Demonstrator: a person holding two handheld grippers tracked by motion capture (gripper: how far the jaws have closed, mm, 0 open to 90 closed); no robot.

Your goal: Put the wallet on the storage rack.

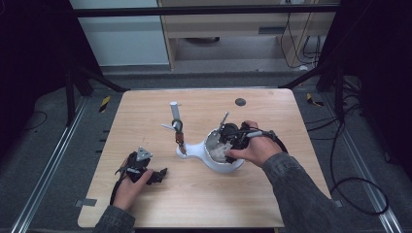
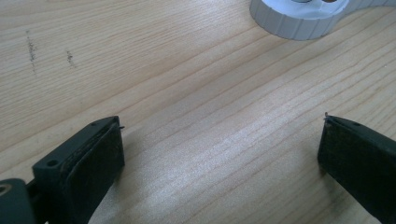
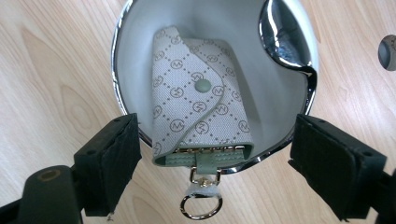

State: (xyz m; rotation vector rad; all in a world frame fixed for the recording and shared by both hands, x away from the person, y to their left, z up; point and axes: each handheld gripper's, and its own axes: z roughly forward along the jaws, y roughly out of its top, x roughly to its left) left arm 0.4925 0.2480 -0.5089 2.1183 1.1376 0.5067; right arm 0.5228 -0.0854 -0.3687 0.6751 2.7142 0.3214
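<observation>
You are holding the right tongs (image 3: 215,158) spread wide over the white bowl (image 3: 140,42), one jaw outside each side of its chrome rim, with nothing pinched between them. Lying inside the bowl is a small patterned key pouch (image 3: 196,98), its snap flap closed, its green-trimmed end sticking out over the near rim, and a short tab with a metal ring (image 3: 201,205) hanging down toward you.

In the high view your right hand (image 1: 257,148) is resting at the bowl's (image 1: 228,167) edge, and the bowl is joined by a curved neck to a small stand (image 1: 183,150) carrying upright pieces near the middle of the bench (image 1: 204,199).

Your left tongs (image 2: 219,144) are also spread and empty, lying low over bare wood well apart from the bowl, with only the stand's ribbed white base (image 2: 299,23) ahead of them.

The pouch is looking light, soft and flat, likely to fold or slide against the smooth bowl wall. The firmest hold is probably the stiff stitched end protruding over the rim, gripped across its thickness; the ring is thin and may swivel free. The bowl itself seems light and may shift if nudged.
</observation>
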